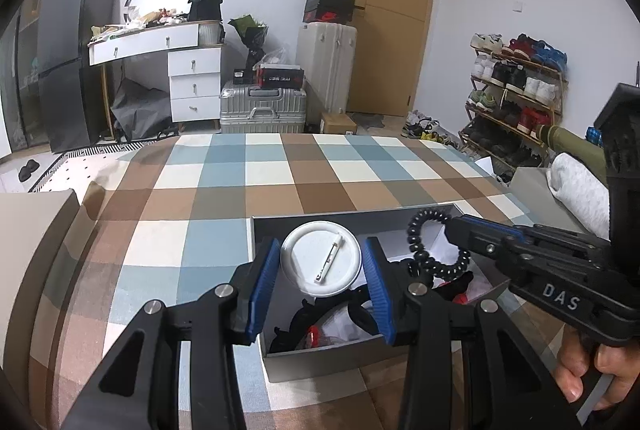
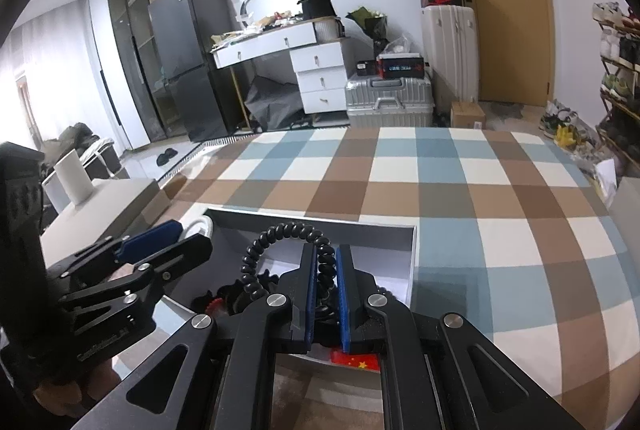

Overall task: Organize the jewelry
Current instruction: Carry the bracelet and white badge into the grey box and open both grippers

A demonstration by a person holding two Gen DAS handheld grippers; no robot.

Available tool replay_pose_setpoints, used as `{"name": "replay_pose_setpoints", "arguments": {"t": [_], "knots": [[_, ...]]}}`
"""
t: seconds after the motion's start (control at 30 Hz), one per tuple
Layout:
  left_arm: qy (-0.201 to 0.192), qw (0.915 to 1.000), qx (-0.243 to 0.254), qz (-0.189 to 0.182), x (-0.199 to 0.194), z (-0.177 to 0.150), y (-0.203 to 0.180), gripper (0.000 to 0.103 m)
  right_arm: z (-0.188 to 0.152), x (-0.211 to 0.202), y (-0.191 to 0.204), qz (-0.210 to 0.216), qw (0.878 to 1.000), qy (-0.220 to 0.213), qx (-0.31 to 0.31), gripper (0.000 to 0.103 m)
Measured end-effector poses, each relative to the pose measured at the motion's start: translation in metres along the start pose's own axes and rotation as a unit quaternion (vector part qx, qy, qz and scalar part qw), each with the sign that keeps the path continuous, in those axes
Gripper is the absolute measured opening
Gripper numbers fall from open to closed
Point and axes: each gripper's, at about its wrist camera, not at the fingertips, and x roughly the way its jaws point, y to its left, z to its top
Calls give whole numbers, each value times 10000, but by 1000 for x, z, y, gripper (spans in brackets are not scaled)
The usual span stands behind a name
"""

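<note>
A grey open box (image 1: 320,362) sits on the checked tablecloth and holds dark jewelry pieces and red bits. My left gripper (image 1: 322,262) is shut on a round white pin badge (image 1: 320,258), back side up, held above the box. My right gripper (image 2: 325,270) is shut on a black coiled hair tie (image 2: 280,234), held above the box (image 2: 412,262). The right gripper also shows in the left wrist view (image 1: 456,230), with the hair tie (image 1: 428,226) looping out of it. The left gripper also shows in the right wrist view (image 2: 176,234).
The checked table (image 1: 248,190) stretches far ahead of the box. A beige box (image 2: 120,198) with a white cylinder (image 2: 74,178) stands at the left. A folded white cloth (image 1: 576,186) lies at the right. A small red flag badge (image 2: 356,360) lies in the box.
</note>
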Motion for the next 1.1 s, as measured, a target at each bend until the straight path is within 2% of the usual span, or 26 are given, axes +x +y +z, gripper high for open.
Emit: {"name": "replay_pose_setpoints", "arguments": {"t": [0.2,0.33,0.47,0.63,0.67,0.7,0.73,0.77,0.83,1.0,1.07,1.1], "knots": [[2,10000,86,20,0,-1,-3,37,-1,3,1,60,9999,72,-39,13],[3,10000,88,-1,1,-1,-3,37,-1,-9,-1,-70,9998,-174,18,31],[-10,10000,63,5,-1,-1,-3,37,-1,-16,-5,-85,9998,-187,27,38],[6,10000,-7,-48,-3,-1,-2,38,-6,-26,-11,-99,9996,-242,128,69],[18,10000,-2,-48,-4,-1,-2,41,-7,-29,-13,-86,9995,-247,147,72],[31,10000,9,-60,-5,-1,-2,53,-8,-31,-14,-72,9995,-248,165,78],[28,10000,6,-63,-6,-1,-2,70,-9,-33,-16,-54,9995,-250,183,82],[-2,10000,-29,-61,-7,-2,-2,76,-10,-34,-17,-34,9995,-253,199,85],[-66,9999,-45,-123,-9,-1,-3,80,-12,-37,-21,-44,9993,-278,240,88],[-39,9999,30,-131,-12,-3,-6,85,-20,-39,-29,-47,9992,-194,341,90],[-21,9999,59,-146,-14,-4,-7,89,-23,-40,-29,-18,9994,-148,303,93],[-31,9999,99,-119,-17,-5,-8,95,-24,-41,-29,-14,9995,-150,283,98]]}}
